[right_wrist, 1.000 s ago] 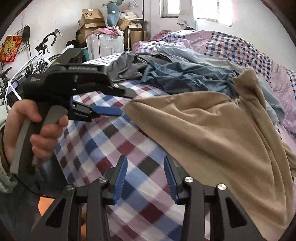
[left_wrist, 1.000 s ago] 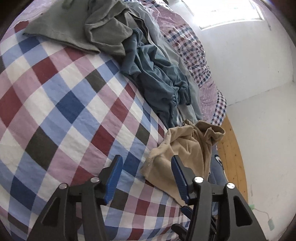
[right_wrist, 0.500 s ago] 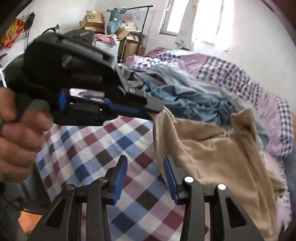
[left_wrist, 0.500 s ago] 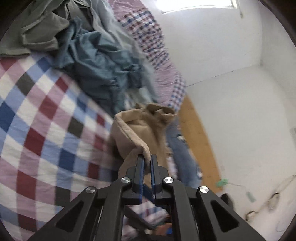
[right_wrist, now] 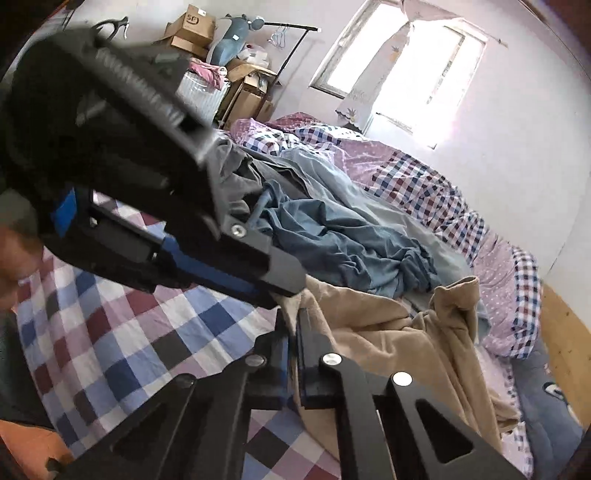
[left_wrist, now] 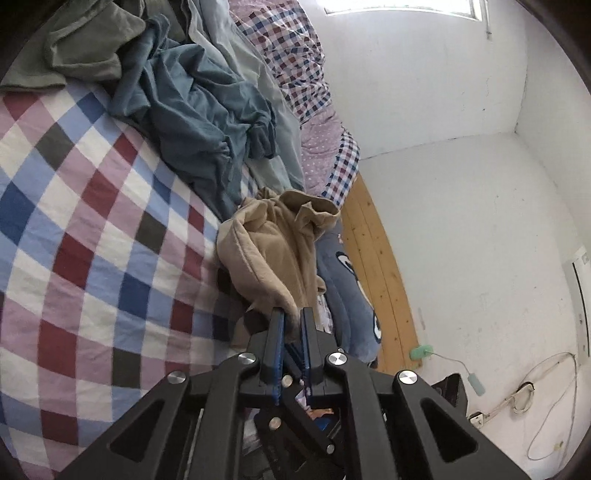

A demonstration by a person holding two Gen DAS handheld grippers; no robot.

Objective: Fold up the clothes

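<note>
Ahead of the grippers spreads a checked bedsheet (left_wrist: 96, 236) over the bed, with a wooden bed frame (left_wrist: 373, 254) along its far edge. Cardboard boxes (right_wrist: 192, 29) and a bright window (right_wrist: 417, 70) stand beyond, against white walls (left_wrist: 461, 221)

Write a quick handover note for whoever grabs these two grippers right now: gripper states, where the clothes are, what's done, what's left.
Left gripper: shut on an edge of the tan garment.
Right gripper: shut on the same tan garment, right beside the left one.
The garment is bunched, partly lifted off the checked bedsheet, its far end near the bed's edge.
The blue garment and the grey-green garment lie crumpled behind it.
Done: both grips taken.
Left: spread the tan garment flat and fold it, then probably the others.
</note>
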